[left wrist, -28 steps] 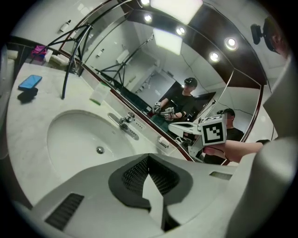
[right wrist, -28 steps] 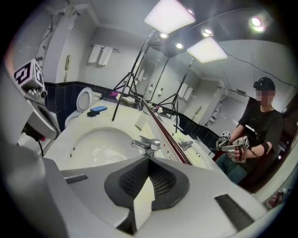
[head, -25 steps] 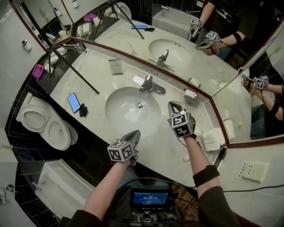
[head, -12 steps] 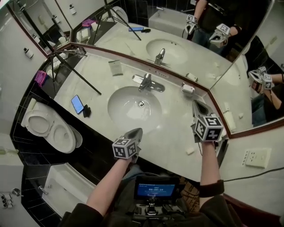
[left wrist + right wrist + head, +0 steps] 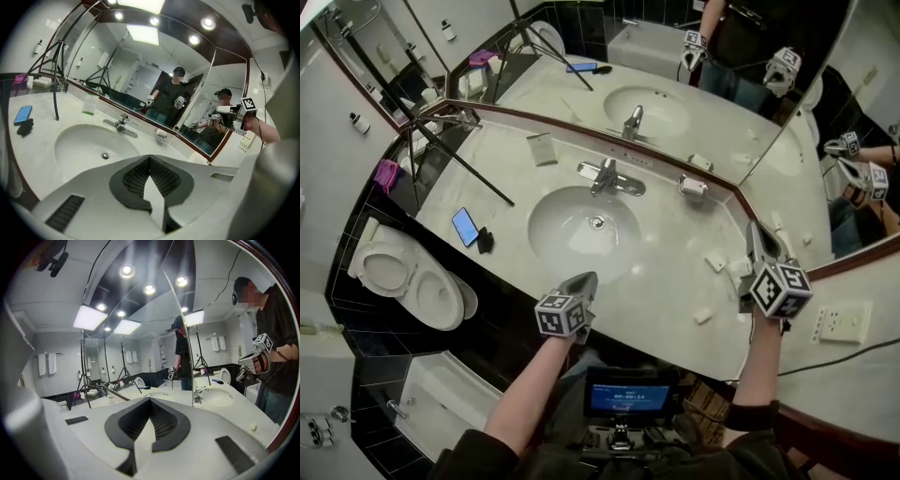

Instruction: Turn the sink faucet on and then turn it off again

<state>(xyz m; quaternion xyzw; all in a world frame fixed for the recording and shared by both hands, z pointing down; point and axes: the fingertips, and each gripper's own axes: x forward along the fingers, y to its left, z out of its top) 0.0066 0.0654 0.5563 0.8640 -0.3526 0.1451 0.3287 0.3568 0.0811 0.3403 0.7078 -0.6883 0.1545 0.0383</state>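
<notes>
The left gripper (image 5: 583, 283) is held at the counter's (image 5: 675, 272) front edge and the right gripper (image 5: 758, 236) beside the angled mirror (image 5: 832, 183), both closed on nothing, while the chrome faucet (image 5: 606, 175) is seen behind the basin (image 5: 565, 234), well apart from both.

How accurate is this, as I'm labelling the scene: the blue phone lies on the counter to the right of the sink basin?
Wrong side. The blue phone lies on the counter to the left of the sink basin, as the head view shows.
</notes>
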